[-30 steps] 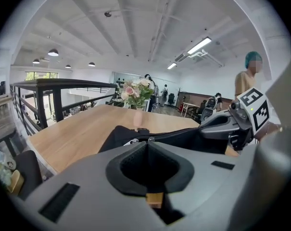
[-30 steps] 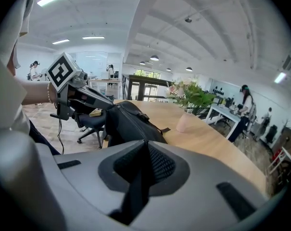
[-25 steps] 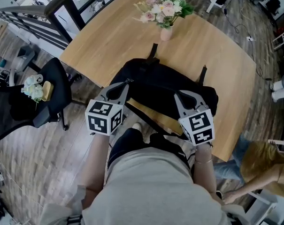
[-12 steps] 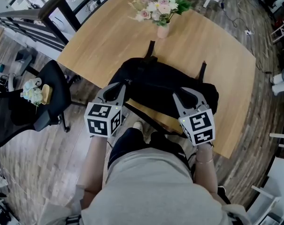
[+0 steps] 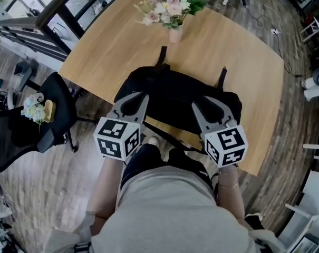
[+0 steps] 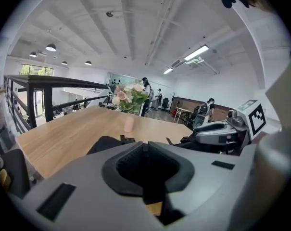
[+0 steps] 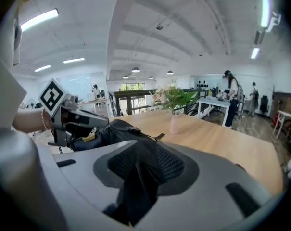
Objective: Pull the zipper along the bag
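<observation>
A black bag [image 5: 175,96] lies along the near edge of the wooden table [image 5: 112,41]. My left gripper [image 5: 142,96] is at the bag's left end with its jaws shut; I cannot tell whether fabric is pinched between them. In the left gripper view the left gripper [image 6: 144,148] shows closed tips with the bag [image 6: 104,143] just beyond. My right gripper [image 5: 197,107] sits over the bag's right part. Its jaws are opening, and in the right gripper view a black strip of the bag [image 7: 135,182] runs loosely through the gap of the right gripper [image 7: 144,146].
A pink vase of flowers [image 5: 172,9] stands at the table's far side. A bag strap [image 5: 167,137] hangs over the near table edge by my legs. A black office chair [image 5: 40,123] with a small bouquet stands on the floor at left.
The right gripper's jaws have parted. Both grippers stay at the bag's ends, barely moved. A person at the lower right one second ago is out of view now.
</observation>
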